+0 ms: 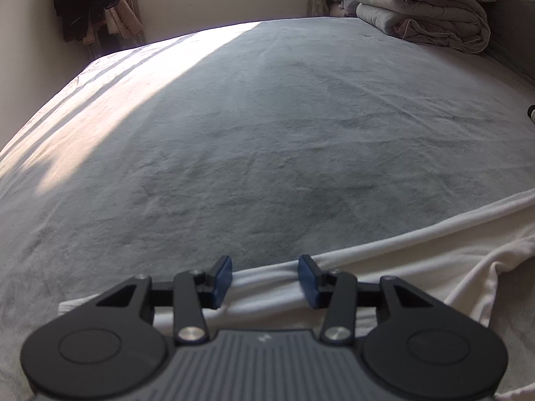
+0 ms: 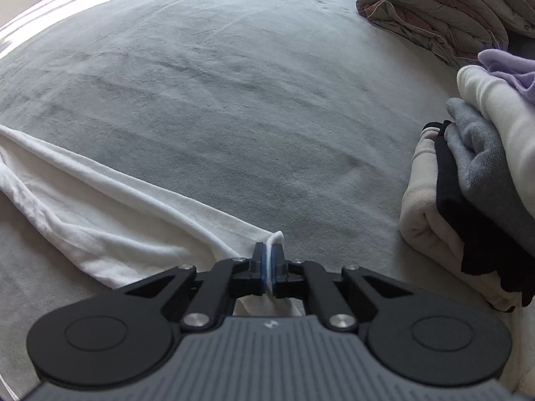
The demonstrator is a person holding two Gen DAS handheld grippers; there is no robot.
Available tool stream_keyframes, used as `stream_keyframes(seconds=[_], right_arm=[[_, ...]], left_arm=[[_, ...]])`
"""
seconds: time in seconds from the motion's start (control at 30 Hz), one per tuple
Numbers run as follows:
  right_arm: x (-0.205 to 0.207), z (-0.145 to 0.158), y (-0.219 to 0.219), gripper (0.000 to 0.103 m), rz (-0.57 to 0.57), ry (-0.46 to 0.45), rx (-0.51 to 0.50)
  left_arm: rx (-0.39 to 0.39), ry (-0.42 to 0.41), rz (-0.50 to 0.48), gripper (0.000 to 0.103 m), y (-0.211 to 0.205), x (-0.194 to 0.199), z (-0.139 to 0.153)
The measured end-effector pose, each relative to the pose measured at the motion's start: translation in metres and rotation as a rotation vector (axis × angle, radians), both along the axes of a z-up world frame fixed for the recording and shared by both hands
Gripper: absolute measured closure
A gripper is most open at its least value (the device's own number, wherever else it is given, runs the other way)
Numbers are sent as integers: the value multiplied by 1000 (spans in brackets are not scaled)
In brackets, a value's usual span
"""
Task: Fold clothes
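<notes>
A white garment (image 1: pixel 384 260) lies rumpled along the near side of a grey bed cover (image 1: pixel 267 117). My left gripper (image 1: pixel 264 279) hovers over the garment's far edge with its blue pads (image 1: pixel 222 279) well apart; the cloth shows between them but neither pad presses on it. In the right wrist view the same white garment (image 2: pixel 100 214) stretches from the left to my right gripper (image 2: pixel 268 267). That gripper is shut on the garment's corner, and a thin fold of white cloth stands pinched between the blue pads (image 2: pixel 264 269).
A stack of folded clothes (image 2: pixel 468 183) in cream, black, grey, white and lilac sits at the right. Folded quilts (image 1: pixel 424 10) are piled at the bed's far right corner. Dark clothes (image 1: pixel 87 3) hang by the window at the far left. The grey bed cover (image 2: pixel 234 100) is sunlit at its far left.
</notes>
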State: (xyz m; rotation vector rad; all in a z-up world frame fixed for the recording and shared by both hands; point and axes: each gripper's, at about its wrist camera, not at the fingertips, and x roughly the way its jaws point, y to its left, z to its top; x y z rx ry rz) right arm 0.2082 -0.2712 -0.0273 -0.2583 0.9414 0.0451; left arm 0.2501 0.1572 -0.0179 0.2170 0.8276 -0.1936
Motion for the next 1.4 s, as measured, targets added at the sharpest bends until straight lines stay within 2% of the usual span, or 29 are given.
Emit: stream_keyframes(seconds=[0.2, 0.33, 0.4, 0.43, 0.47, 0.53, 0.67, 0.73, 0.8, 0.93, 1.07, 1.1, 1.13, 1.17, 1.2, 1.23, 1.27, 1.3, 1.33, 1.37, 1.4], right_arm=[[5, 22, 0, 101, -48, -185, -83], [11, 24, 5, 101, -57, -219, -107], [13, 23, 9, 101, -56, -226, -125], [13, 22, 10, 101, -55, -228, -136], [13, 20, 11, 101, -54, -230, -147], [12, 20, 11, 101, -61, -241, -159], [14, 18, 12, 101, -75, -279, -177], [19, 15, 13, 101, -81, -292, -182], [28, 10, 16, 101, -85, -300, -185], [49, -8, 18, 101, -95, -277, -178], [64, -21, 16, 99, -112, -239, -132], [65, -21, 14, 98, -114, -233, -120], [67, -20, 13, 91, -117, -226, -109], [68, -19, 11, 89, -119, -219, -97], [69, -18, 10, 89, -121, -212, -84], [70, -12, 6, 87, -123, -199, -54], [70, -6, 2, 81, -125, -188, -25], [68, 1, -3, 76, -133, -191, -2], [67, 7, -8, 61, -140, -194, 21], [64, 14, -14, 56, -147, -198, 39], [62, 20, -20, 56, -154, -202, 56]], left_arm=[[7, 52, -74, 55, 0, -1, -2], [22, 73, -90, 55, -2, 3, -1], [14, 80, -91, 60, -2, 4, 0], [8, 82, -91, 76, -2, 5, 0], [5, 74, -81, 100, -2, 4, 1], [-7, 31, -50, 101, -1, 0, 5], [-94, -117, 59, 101, 9, -12, 12], [-87, -172, 92, 101, 7, -15, 10], [-56, -189, 108, 101, 1, -13, 5], [3, -163, 141, 101, -10, -6, -13], [74, -179, 144, 100, -22, -9, -19], [84, -179, 139, 98, -24, -10, -18], [86, -178, 135, 95, -24, -10, -16], [83, -175, 132, 88, -24, -11, -14], [62, -173, 133, 81, -24, -13, -11], [29, -172, 136, 62, -23, -17, -7], [-4, -171, 139, 55, -22, -21, -4], [-37, -170, 142, 55, -22, -26, 0], [-69, -169, 145, 55, -21, -30, 4], [-102, -167, 149, 55, -21, -34, 8], [-133, -165, 150, 55, -20, -39, 11]])
